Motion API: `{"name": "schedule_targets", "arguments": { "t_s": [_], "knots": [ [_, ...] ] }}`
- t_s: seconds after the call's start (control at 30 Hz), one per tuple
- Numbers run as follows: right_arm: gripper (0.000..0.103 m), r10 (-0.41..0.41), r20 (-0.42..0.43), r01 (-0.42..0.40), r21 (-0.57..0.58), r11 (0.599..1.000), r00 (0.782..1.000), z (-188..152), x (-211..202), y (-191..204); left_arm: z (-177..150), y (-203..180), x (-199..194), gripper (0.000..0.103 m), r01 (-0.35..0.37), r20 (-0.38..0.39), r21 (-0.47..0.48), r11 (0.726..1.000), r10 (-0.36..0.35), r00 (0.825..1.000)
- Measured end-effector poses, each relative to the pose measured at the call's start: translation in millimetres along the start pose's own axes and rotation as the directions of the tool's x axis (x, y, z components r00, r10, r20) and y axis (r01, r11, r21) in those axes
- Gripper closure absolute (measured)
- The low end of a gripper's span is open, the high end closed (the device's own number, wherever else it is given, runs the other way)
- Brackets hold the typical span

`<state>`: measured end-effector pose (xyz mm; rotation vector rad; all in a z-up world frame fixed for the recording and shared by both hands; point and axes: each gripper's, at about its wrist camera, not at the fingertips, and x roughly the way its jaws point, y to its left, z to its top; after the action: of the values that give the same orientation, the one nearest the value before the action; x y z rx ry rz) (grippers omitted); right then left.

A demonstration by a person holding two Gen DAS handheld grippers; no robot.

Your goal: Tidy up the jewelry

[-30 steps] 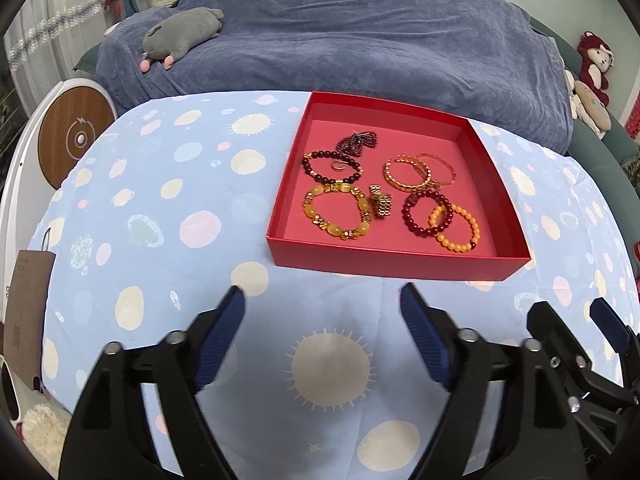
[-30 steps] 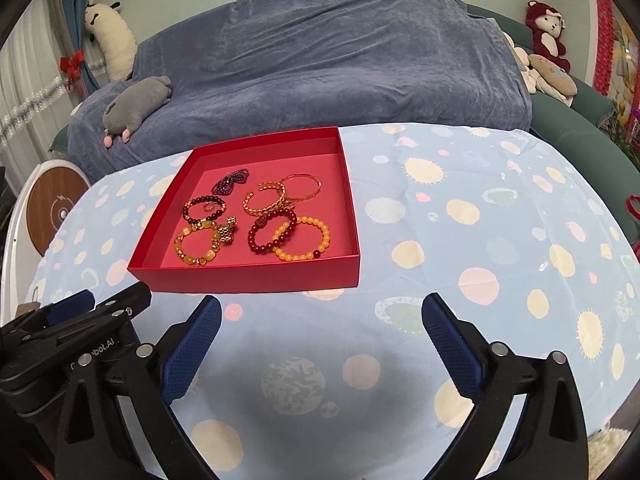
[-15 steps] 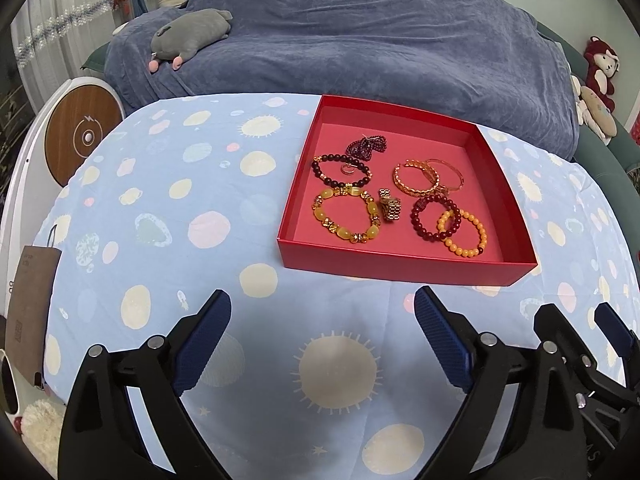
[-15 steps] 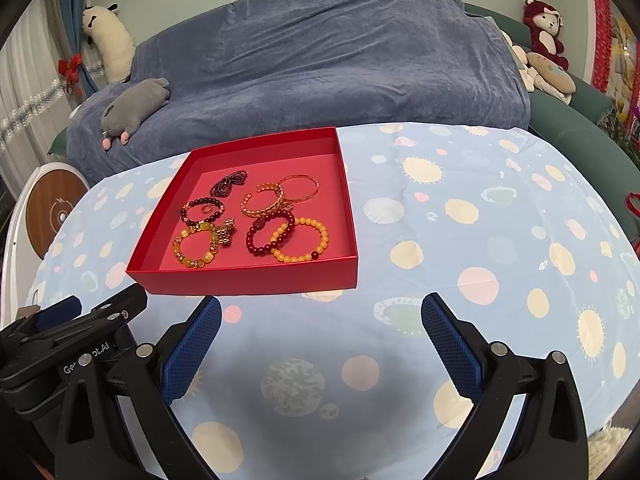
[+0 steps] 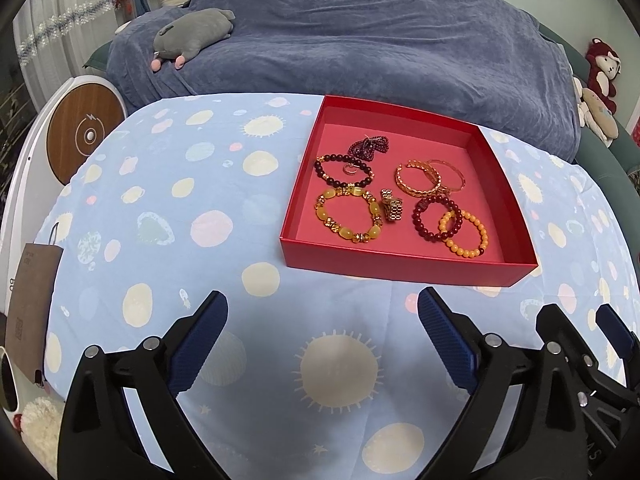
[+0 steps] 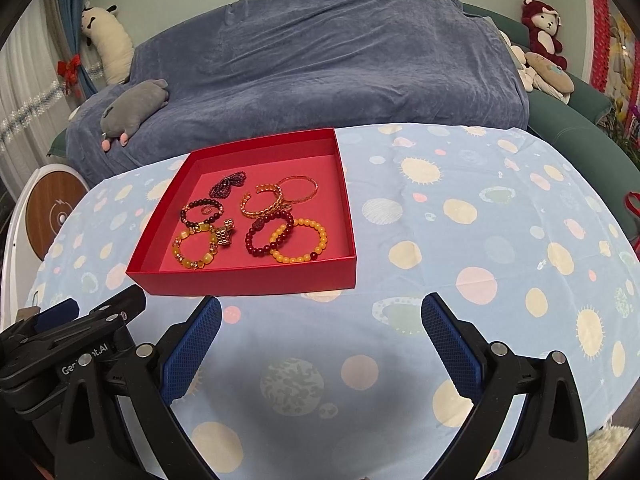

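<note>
**roomwatcher:** Left wrist view, going left to right: spotted tablecloth (image 5: 168,208), then the red box (image 5: 516,216) with all the jewelry in it. Amber bead bracelet (image 5: 347,216), gold ring (image 5: 391,210), gold bangles (image 5: 430,178), orange bead bracelet (image 5: 464,232). The left gripper (image 5: 322,328) was narrower a second ago; its jaws are opening now, nothing between them, hovering short of the box.

**beadfan:** And the right gripper (image 6: 320,330)?

**roomwatcher:** Spread wide too, empty, same as before. Neither hand has shifted. My guess is the left is readying for a first pick; everything seems unsorted, all loose in one box.
</note>
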<state>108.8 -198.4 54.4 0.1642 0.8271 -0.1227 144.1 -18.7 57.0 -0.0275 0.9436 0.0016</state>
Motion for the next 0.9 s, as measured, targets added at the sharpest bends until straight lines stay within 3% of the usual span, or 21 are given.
{"name": "schedule_targets", "arguments": {
  "t_s": [0.9],
  "knots": [
    [0.006, -0.004, 0.003, 0.004, -0.001, 1.0, 1.0, -0.2, -2.0, -1.0, 1.5, 0.1, -0.9, 0.011, -0.001, 0.004, -0.007, 1.0, 0.001, 1.0]
  ]
}}
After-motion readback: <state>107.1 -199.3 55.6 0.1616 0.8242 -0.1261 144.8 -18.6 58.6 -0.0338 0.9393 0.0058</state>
